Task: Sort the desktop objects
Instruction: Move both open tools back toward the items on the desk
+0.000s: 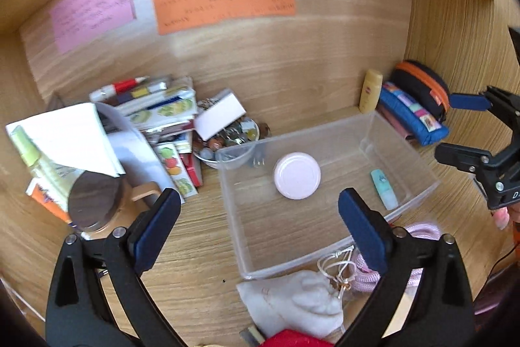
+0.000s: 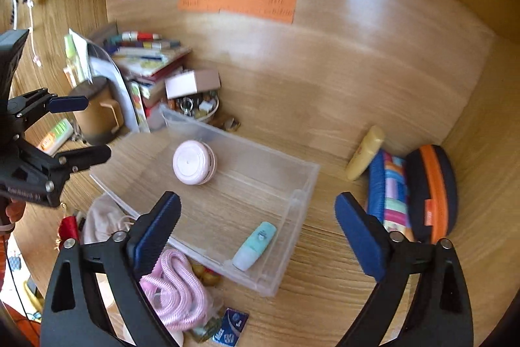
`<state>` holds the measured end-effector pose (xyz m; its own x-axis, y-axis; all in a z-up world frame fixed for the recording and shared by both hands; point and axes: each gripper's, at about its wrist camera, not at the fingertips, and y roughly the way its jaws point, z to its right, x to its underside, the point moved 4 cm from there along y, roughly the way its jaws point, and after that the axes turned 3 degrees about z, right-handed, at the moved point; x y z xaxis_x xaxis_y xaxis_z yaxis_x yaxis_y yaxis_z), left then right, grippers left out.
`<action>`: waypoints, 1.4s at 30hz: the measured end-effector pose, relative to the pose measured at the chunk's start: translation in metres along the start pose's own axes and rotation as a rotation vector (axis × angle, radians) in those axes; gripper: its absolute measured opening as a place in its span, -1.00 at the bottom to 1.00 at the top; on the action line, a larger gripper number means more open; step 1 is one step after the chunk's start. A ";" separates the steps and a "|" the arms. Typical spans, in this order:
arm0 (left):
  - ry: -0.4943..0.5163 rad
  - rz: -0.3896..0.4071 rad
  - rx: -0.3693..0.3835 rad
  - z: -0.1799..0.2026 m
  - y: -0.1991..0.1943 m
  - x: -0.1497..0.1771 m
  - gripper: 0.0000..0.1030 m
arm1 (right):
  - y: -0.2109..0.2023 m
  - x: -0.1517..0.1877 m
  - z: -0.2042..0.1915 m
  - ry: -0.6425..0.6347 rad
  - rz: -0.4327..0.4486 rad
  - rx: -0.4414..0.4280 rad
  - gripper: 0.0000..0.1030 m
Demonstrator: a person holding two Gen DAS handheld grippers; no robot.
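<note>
Wooden desk nook (image 1: pixel 292 70) with sticky notes on the back wall, clutter down both sides. The clear plastic bin (image 1: pixel 403 148) sits in the middle, a round pink case (image 1: pixel 297 175) and a small mint tube (image 1: pixel 384 189) lying inside it, so I'd guess that's where the little stuff gets sorted. Left gripper (image 1: pixel 260 226) and right gripper (image 2: pixel 258 231) both hover above it, jaws wide apart, nothing between them. A pink cord (image 2: pixel 175 288) lies just outside the bin.

Both wrist fisheyes look steeply down from close above the wooden desk, left view from the left, right from the right, sharing the clear tray (image 1: pixel 325 243) (image 2: pixel 292 204) mid-frame
</note>
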<state>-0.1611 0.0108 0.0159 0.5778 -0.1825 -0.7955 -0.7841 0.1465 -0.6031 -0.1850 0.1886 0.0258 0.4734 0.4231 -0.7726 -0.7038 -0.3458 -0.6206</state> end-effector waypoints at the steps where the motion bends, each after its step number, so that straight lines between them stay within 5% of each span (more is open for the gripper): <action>1: -0.006 0.009 -0.003 -0.002 -0.006 0.001 0.95 | -0.006 0.002 0.000 -0.001 0.013 0.004 0.86; 18: -0.110 0.009 -0.075 -0.024 -0.056 0.069 0.96 | -0.040 0.071 -0.002 0.079 0.026 0.045 0.87; 34: -0.294 -0.140 0.060 -0.001 -0.032 0.149 0.96 | -0.015 0.138 0.002 0.170 -0.122 0.020 0.87; 42: -0.323 -0.167 0.042 0.009 -0.016 0.152 0.96 | 0.007 0.150 -0.008 0.147 -0.178 -0.004 0.87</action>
<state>-0.0586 -0.0105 -0.0964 0.7441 0.1082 -0.6592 -0.6668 0.1818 -0.7228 -0.1148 0.2428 -0.0959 0.6625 0.3514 -0.6616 -0.5999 -0.2799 -0.7495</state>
